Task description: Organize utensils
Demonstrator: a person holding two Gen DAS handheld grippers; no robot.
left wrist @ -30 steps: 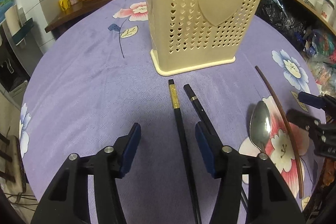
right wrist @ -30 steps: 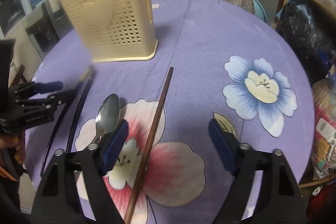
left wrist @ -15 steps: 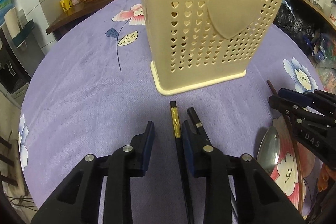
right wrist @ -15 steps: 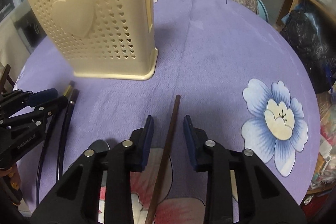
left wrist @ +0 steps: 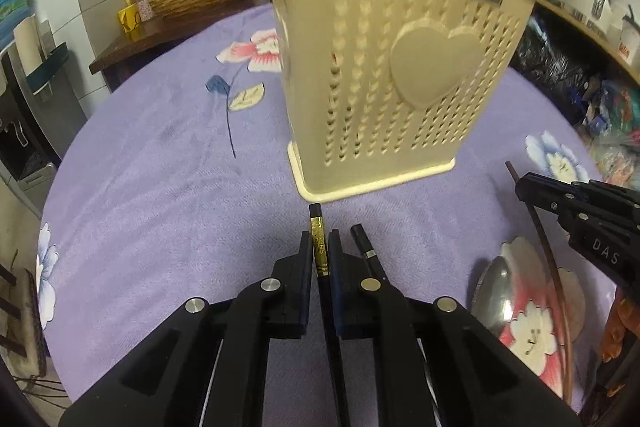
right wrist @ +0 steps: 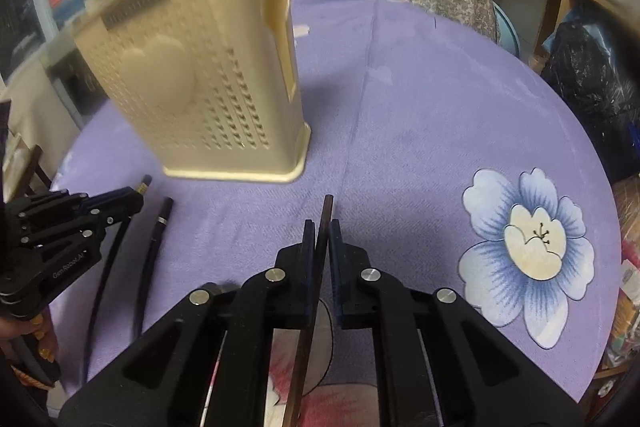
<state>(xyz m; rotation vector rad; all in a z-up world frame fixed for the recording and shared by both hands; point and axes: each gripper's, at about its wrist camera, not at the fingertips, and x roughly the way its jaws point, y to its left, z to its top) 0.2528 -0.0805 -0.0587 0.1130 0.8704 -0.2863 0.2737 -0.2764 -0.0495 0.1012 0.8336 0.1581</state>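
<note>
The left tongs (left wrist: pixel 320 255) are clenched on the gold-banded black chopstick (left wrist: pixel 319 247), pinching it just behind its blunt end, which pokes out at twelve o'clock toward the holder (left wrist: pixel 384 99). That end-on hold suits lifting the stick and dropping it upright into the holder. Its mate, the second black chopstick (left wrist: pixel 362 245), lies on the tabletop (left wrist: pixel 160 167) just beside the pads at one o'clock, untouched. The right tongs (right wrist: pixel 319 239) are likewise clenched, on the brown chopstick (right wrist: pixel 326 211), whose tip projects at twelve o'clock; it seems slightly raised off the cloth, though blur makes that uncertain. The spoon (left wrist: pixel 494 291) rests at three o'clock of the left tongs, on the pink flower. The holder stands upright ahead of both tongs, already carrying a few utensils.

A second ago both pairs of tongs stood wide apart, straddling their sticks from farther back; half a second ago they were half closed. Both have since moved closer to the holder, which fills more of each view.
</note>
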